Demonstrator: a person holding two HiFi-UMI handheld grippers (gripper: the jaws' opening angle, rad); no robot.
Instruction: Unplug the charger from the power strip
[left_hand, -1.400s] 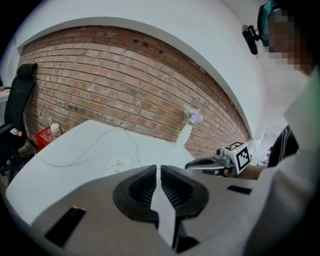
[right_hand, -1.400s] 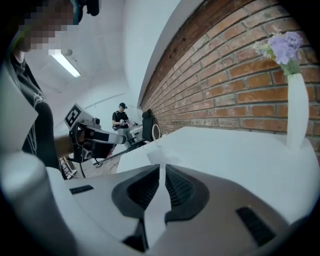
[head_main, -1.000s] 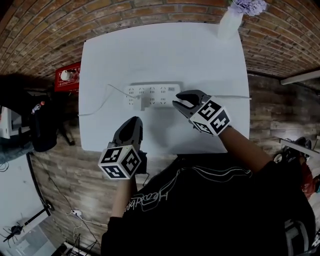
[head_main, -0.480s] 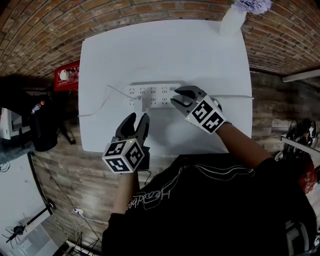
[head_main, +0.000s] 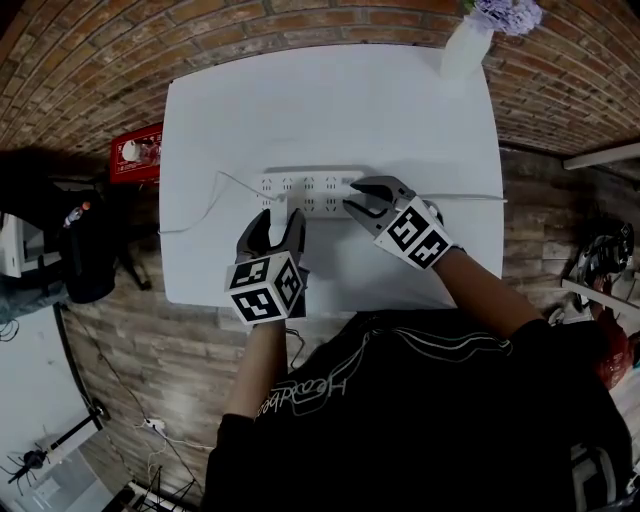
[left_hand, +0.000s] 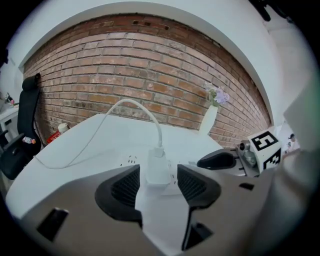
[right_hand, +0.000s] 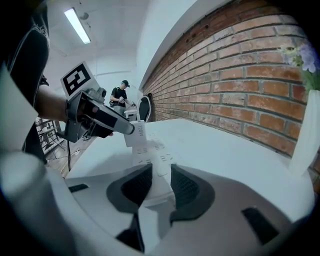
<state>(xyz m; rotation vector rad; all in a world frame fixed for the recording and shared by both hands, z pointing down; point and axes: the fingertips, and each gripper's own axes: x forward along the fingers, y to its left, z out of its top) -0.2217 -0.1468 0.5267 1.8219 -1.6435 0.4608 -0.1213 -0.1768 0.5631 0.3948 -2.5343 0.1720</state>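
Pre-grasp: the left gripper (head_main: 278, 222), jaws just opened wide, brackets the plugged-in charger (left_hand: 158, 170) at its 12 o'clock. The right gripper (head_main: 362, 200), jaws also just opened, narrowly straddles the power strip (head_main: 310, 186) at its 3 o'clock end. Next, likely: clamp both, pull the charger out.

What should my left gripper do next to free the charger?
Probably close the left gripper on the charger. Its jaws have just been opening and now flank the white body without pressing it; the charger is plugged into the power strip, whose end sits between the right gripper's just-opened jaws.

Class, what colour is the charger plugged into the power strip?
White; the charger shows best in the left gripper view.
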